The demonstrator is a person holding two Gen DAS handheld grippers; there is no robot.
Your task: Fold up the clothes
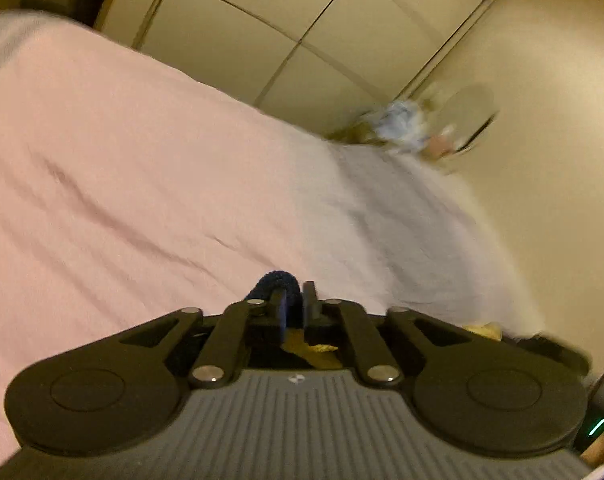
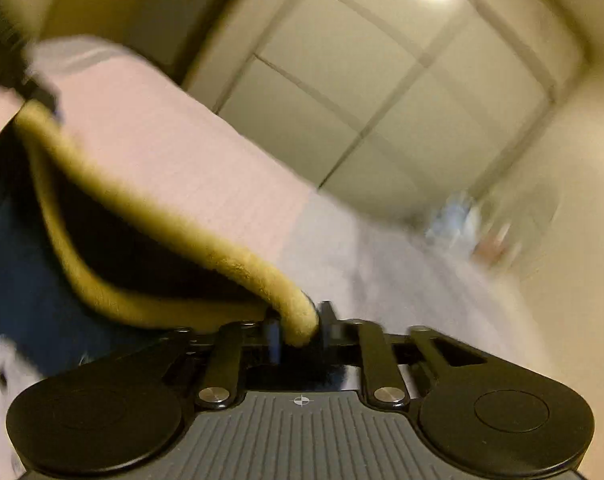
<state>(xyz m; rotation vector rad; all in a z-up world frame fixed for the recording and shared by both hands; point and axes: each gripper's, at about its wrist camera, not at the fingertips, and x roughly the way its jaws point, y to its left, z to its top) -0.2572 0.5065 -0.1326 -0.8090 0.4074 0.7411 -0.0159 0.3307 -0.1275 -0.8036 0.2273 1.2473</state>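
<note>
Currently left hand-held gripper pinches navy hem of garment; right hand-held gripper holds yellow trim, grip firmness unclear. Garment hangs over bed. Soft, light, limp: grip hem corners.

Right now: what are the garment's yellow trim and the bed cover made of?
Yellow trim: soft, matte, fuzzy nap, likely fleece or terry, though blurred. Bed cover: thin woven cloth, probably cotton, matte pink with shallow creases.
</note>
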